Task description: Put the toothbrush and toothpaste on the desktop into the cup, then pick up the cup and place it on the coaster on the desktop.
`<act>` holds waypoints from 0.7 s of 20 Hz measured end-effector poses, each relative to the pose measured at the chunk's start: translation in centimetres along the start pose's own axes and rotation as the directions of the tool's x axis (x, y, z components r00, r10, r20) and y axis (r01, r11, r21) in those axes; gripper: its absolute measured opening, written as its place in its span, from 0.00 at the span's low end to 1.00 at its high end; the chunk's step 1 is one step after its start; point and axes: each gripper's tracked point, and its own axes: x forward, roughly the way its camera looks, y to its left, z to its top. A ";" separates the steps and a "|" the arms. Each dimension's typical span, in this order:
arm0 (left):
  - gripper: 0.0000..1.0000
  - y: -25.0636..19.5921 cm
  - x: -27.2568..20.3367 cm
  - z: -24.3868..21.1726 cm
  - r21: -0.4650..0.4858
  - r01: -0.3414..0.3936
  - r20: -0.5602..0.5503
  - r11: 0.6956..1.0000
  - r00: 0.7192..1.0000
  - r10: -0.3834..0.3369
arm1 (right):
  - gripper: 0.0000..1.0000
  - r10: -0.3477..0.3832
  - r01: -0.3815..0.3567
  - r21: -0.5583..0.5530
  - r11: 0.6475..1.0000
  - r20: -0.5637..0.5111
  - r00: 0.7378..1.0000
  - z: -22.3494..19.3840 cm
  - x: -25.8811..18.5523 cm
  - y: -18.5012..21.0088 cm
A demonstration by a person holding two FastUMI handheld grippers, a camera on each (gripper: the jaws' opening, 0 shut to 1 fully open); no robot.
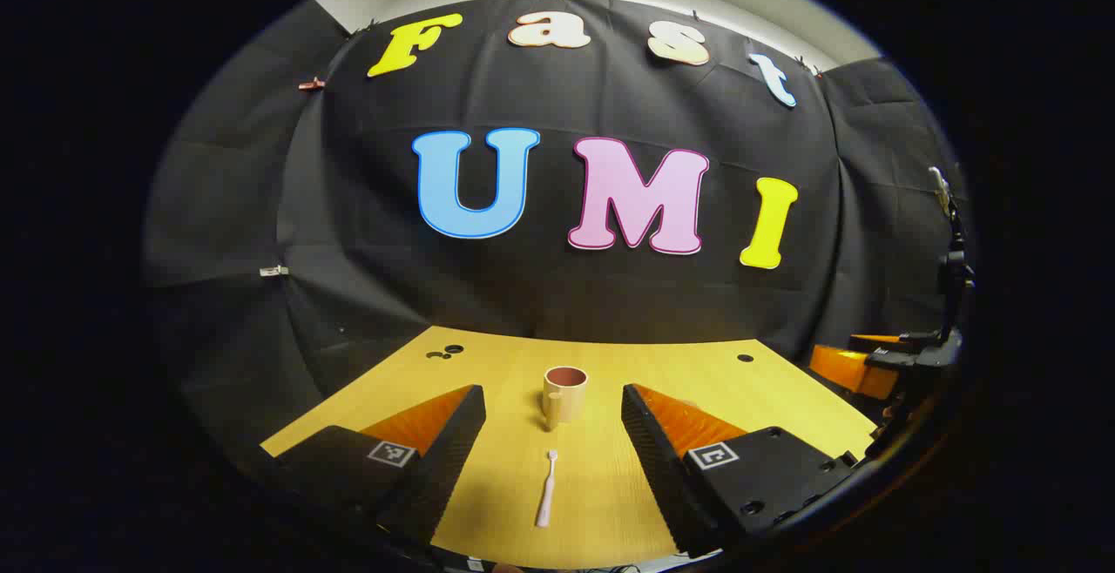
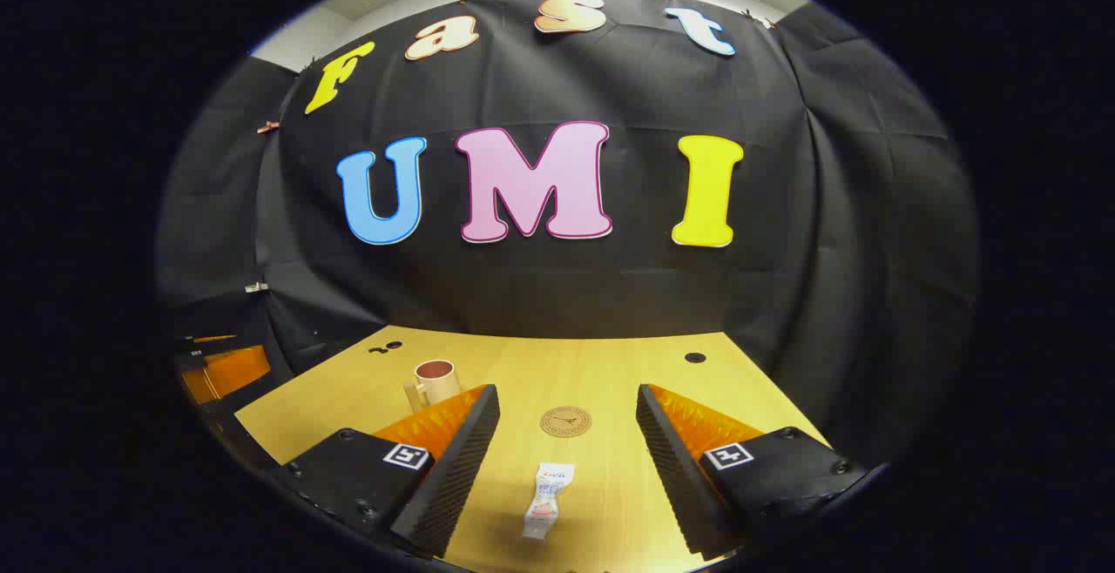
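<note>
Left gripper view: the left gripper [image 1: 552, 421] hangs over a yellow wooden bench [image 1: 766, 390] with its jaws spread wide and holding nothing. Between the jaws, nearer the camera, lies one white toothbrush [image 1: 547, 500], lengthwise, its head pointing away toward the cup [image 1: 564, 394]. The cup is beige outside and reddish-brown inside, upright, with a handle on its left; it stands just past the jaw tips, centred between them, apart from the toothbrush. At the far right edge the other gripper shows, orange and black.

In the right gripper view, the right gripper [image 2: 567, 416] also has its jaws wide apart and empty. One toothpaste tube [image 2: 545, 501], white with blue and red print, lies flat between the jaws, close to the camera. Beyond it, between the jaw tips, sits one round tan coaster [image 2: 565, 421] with a dark mark at its centre. The cup [image 2: 434, 381] stands beyond the left jaw, handle to the left.

The bench top has small dark round holes near its far edge. Black cloth walls close the booth behind and at the sides, with a pale strip of wall above.
</note>
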 end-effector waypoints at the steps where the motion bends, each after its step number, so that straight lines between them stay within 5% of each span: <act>1: 0.97 0.2 0.2 -0.4 0.005 -0.002 -0.012 1.000 1.000 0.002 | 0.97 -0.023 0.023 0.000 1.000 -0.025 0.999 -0.7 0.4 -0.6; 14: 0.98 0.0 1.3 -0.1 0.012 0.035 -0.029 0.999 0.999 -0.035 | 0.97 -0.046 0.047 0.018 0.999 -0.086 0.995 -2.0 1.3 0.0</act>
